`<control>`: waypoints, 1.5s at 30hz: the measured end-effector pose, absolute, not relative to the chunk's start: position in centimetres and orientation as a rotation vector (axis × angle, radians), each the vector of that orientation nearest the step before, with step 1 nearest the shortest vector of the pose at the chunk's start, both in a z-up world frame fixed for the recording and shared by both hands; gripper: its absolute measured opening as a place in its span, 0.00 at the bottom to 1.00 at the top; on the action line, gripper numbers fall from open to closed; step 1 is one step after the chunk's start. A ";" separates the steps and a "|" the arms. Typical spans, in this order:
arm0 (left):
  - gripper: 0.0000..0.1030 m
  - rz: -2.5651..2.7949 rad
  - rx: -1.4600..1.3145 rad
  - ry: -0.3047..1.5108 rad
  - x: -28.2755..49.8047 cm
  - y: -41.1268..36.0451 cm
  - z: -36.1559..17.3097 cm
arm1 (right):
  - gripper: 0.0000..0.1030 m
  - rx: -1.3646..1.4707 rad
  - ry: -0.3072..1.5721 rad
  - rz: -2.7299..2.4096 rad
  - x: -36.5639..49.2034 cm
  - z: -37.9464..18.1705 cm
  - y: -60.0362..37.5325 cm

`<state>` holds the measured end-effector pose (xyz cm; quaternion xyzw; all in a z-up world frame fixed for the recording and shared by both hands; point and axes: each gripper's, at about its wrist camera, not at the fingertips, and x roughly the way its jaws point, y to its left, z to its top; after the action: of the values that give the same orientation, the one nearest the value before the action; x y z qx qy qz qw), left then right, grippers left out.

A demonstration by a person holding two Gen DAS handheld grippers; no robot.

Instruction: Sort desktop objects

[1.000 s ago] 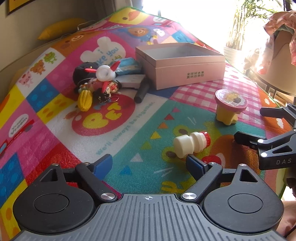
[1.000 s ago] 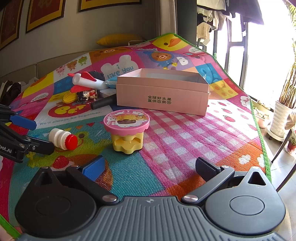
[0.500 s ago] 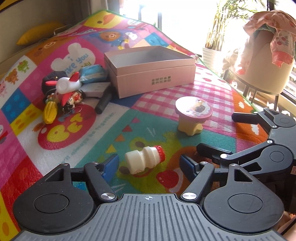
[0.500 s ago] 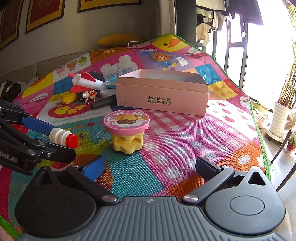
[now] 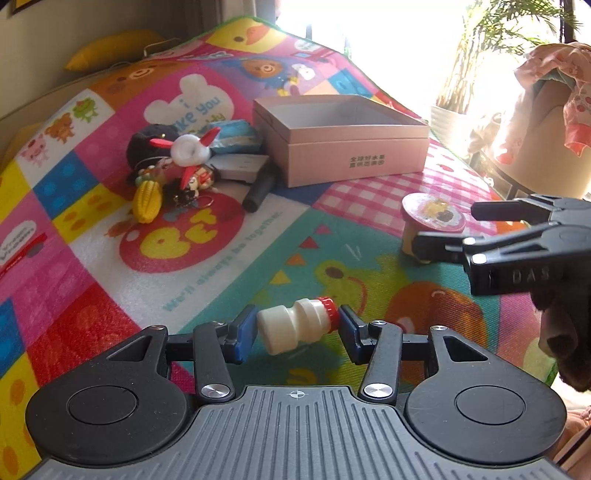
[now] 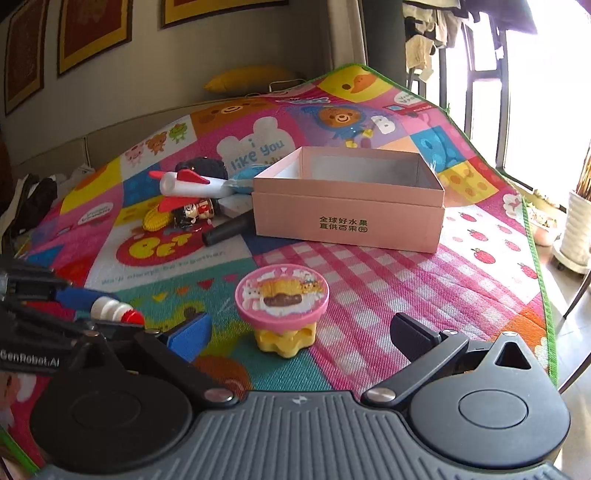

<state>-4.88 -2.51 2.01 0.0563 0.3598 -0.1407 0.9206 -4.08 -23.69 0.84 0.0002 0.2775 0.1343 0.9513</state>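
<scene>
Your work surface is a cartoon-print play mat (image 5: pixel 122 295) with a green border. Behind it you have a yellow cushion (image 6: pixel 247 79) against the grey wall, where framed pictures (image 6: pixel 94 31) hang. On the window side, note a potted plant (image 5: pixel 469 74) in bright backlight, a round seat draped with patterned pink cloth (image 5: pixel 554 88), and clothes (image 6: pixel 436 33) hanging by the window.

Your left gripper (image 5: pixel 297 330): black linkage arms, silver pivot screws, blue finger pads (image 5: pixel 243 332), ribbed grey housing.
</scene>
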 end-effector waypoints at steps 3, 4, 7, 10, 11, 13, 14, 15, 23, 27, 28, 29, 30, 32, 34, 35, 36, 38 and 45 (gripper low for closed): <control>0.51 -0.275 0.106 0.743 -5.0 -1.8 2.0 | 0.81 -0.031 0.596 0.264 -2.6 1.1 -22.8; 0.51 -0.274 0.104 0.741 -5.1 -1.7 2.1 | 0.75 -0.045 0.612 0.267 -2.3 1.0 -22.4; 0.51 -0.284 0.116 0.730 -5.3 -1.8 2.4 | 0.53 -0.081 0.648 0.301 -2.1 1.3 -21.9; 0.51 -0.306 0.144 0.709 -5.3 -2.6 3.1 | 0.53 -0.124 0.636 0.314 -3.0 2.4 -22.1; 0.51 -0.317 0.157 0.697 -5.1 -3.0 3.4 | 0.53 -0.136 0.634 0.324 -3.3 3.0 -22.4; 0.51 -0.335 0.193 0.653 -4.2 -4.1 4.5 | 0.53 -0.152 0.620 0.347 -3.6 4.6 -23.0; 0.51 -0.340 0.214 0.623 -3.5 -4.7 5.1 | 0.53 -0.152 0.605 0.346 -3.4 5.7 -23.4; 0.51 -0.339 0.234 0.590 -2.5 -5.3 5.8 | 0.53 -0.142 0.588 0.339 -3.0 6.9 -23.9; 0.60 -0.368 0.248 0.351 9.5 -10.5 9.8 | 0.54 -0.012 0.434 0.229 7.7 15.8 -26.9; 0.73 -0.329 0.135 0.423 13.6 -9.2 8.6 | 0.78 0.029 0.492 0.194 14.7 15.5 -27.8; 0.83 -0.330 0.119 0.433 13.6 -8.6 8.2 | 0.78 0.029 0.513 0.184 15.6 14.9 -28.1; 0.92 -0.329 0.105 0.443 13.2 -7.7 7.6 | 0.78 0.025 0.528 0.171 16.2 14.1 -28.4; 0.93 -0.335 0.096 0.452 12.7 -6.9 7.1 | 0.78 0.019 0.545 0.156 16.6 13.1 -28.8; 0.93 -0.383 0.080 0.492 11.8 -5.9 5.8 | 0.78 0.028 0.606 0.139 17.6 10.8 -29.6; 0.93 -0.453 0.055 0.546 11.3 -5.6 4.4 | 0.78 0.070 0.678 0.120 18.6 8.4 -30.4; 0.94 -0.486 0.042 0.566 11.3 -5.7 3.8 | 0.78 0.096 0.716 0.114 19.2 7.2 -30.7; 0.94 -0.514 0.032 0.577 11.4 -5.9 3.3 | 0.78 0.119 0.747 0.110 19.8 6.3 -30.8; 0.94 -0.540 0.032 0.575 11.6 -6.3 2.7 | 0.78 0.166 0.798 0.116 20.7 4.7 -30.6; 0.95 -0.539 0.004 0.565 11.2 -5.3 2.7 | 0.85 0.087 0.794 0.172 21.6 4.5 -27.4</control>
<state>11.22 -5.32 2.75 0.0018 0.2752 -0.2626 0.9248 21.60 -27.42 4.46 0.0422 0.3859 0.0837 0.9178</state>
